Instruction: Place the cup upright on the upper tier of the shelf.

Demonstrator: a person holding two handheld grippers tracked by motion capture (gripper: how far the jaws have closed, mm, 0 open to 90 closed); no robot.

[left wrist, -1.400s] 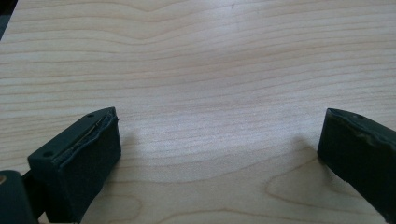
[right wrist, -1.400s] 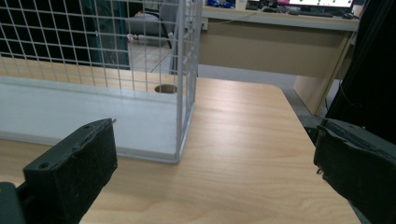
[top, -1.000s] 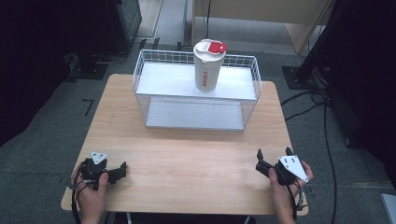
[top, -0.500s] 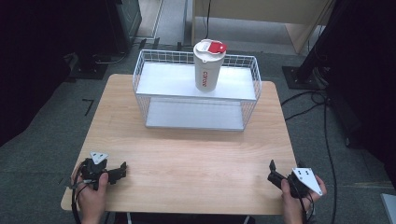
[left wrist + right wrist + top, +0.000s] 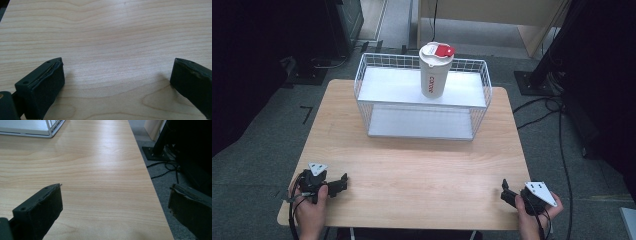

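While the cup [image 5: 435, 70] is seen standing atop the wire rack [image 5: 422, 100], both tools, left [image 5: 343, 181] and right [image 5: 504, 191], are held wide open, empty, well short of it; nothing is grasped.

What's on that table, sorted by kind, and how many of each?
Cups: 1, white with a red lid
Wire racks: 1, white
Handheld grippers: 2, left and right, fingers apart
Total: 4

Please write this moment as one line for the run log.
left tool: open, empty, near table corner | right tool: open, empty, at table edge | cup: upright on top shelf of wire rack | contact: none
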